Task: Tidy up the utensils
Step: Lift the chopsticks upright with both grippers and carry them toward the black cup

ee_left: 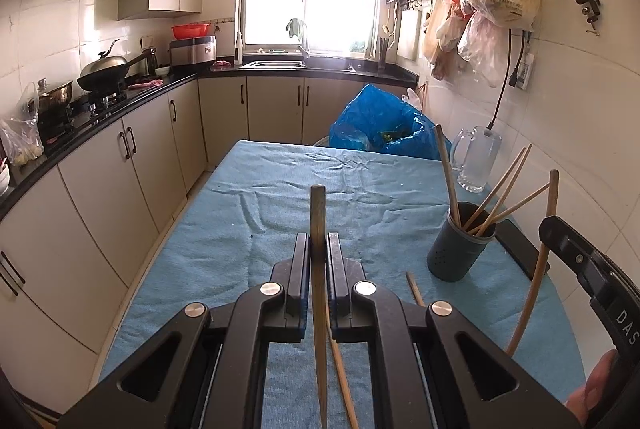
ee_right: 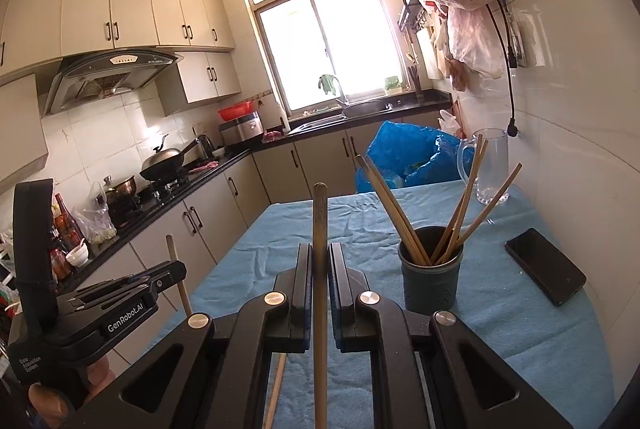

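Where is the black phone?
In the right wrist view, the black phone lies flat on the blue cloth, right of the chopstick cup, near the wall.

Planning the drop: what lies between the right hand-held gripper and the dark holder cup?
Only bare blue cloth, in the right wrist view, between the right hand-held gripper, shut on a wooden chopstick, and the dark holder cup.

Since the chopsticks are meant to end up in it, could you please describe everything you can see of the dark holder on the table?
The holder is a dark grey-green round cup, matte and plastic-looking, with small holes low in its wall. It stands upright on the blue cloth, right of the table's middle, open at the top. Several wooden chopsticks stand in it, leaning outward against its rim. A black phone lies to its right, apart from it, and a clear glass mug stands behind. Neither gripper touches it.
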### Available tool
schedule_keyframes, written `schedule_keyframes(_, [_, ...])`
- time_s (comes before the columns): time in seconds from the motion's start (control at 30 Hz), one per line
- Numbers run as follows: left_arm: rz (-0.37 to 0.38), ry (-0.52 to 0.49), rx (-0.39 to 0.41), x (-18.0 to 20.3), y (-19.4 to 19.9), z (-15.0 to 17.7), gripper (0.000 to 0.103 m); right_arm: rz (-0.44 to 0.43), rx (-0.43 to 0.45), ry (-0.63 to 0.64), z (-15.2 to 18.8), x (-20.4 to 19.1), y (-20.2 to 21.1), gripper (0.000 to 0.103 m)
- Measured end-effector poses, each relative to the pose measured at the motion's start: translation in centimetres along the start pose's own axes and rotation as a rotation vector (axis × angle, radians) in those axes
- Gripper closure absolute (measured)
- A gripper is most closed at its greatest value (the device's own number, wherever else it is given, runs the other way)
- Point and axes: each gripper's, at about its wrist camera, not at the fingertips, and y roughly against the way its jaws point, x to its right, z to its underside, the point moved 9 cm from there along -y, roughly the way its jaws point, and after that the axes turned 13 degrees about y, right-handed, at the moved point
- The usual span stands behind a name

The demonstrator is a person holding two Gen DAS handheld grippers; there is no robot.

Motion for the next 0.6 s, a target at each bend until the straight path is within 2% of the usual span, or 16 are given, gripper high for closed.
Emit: schedule_keyframes(0.6, [0.002,-0.026,0.029,1.3,1.9,-0.5,0.096,0.028,0.050,-0.028,-1.1,1.5,2.8,0.094])
